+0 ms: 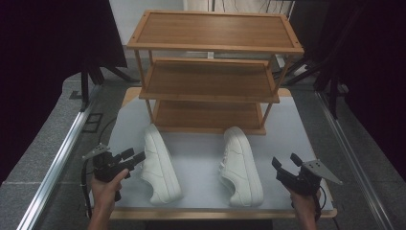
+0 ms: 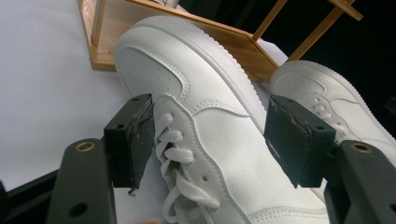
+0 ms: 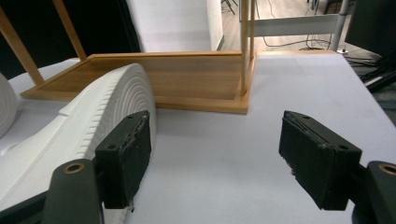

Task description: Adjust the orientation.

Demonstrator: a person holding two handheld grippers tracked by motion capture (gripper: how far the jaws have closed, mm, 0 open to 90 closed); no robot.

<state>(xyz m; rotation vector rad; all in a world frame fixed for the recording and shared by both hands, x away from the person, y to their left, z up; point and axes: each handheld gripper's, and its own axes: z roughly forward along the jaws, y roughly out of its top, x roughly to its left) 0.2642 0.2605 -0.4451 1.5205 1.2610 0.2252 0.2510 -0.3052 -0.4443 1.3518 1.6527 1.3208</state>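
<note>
Straddling the left shoe (image 2: pixel 210 140), the wide-open left gripper (image 2: pixel 210 140) should probably be lowered squarely over its midfoot before being closed.

a lab or studio recording setup: black curtains (image 1: pixel 43 52) enclose a grey-topped table (image 1: pixel 201 167), stand legs (image 1: pixel 306 72) and cables on carpeted floor (image 1: pixel 48 143).

A three-tier wooden shelf rack (image 1: pixel 210 72) stands at the far side of the pale grey tabletop (image 1: pixel 201 163).
</note>
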